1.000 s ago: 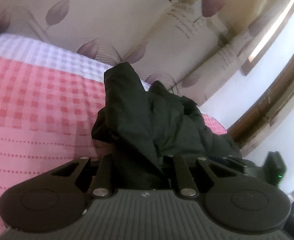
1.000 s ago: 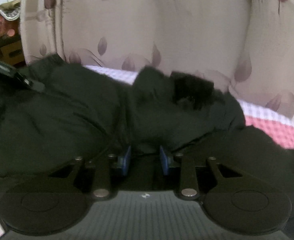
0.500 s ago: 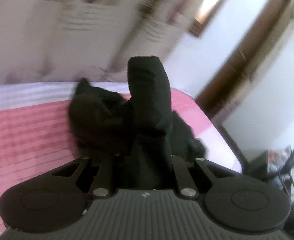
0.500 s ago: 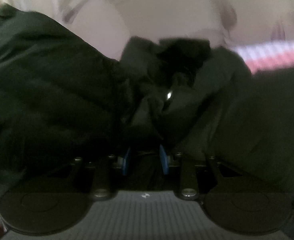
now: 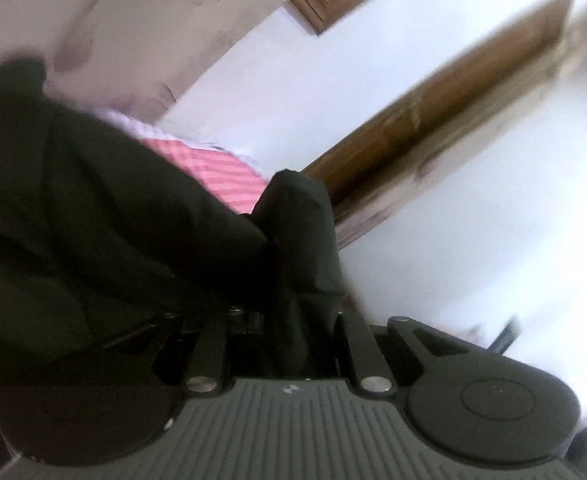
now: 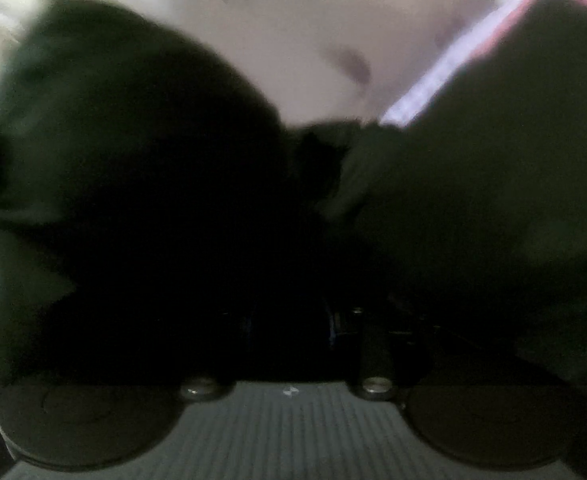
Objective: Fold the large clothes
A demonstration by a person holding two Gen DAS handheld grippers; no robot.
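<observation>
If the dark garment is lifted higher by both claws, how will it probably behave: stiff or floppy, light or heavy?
Probably floppy: the dark garment slumps in soft folds, and the pinched fold stands up only just beyond the left claw. It looks bulky, so likely rather heavy; the middle may sag between the claws. The fabric seems smooth, so it might slip; the right claw is too dark to judge.
</observation>
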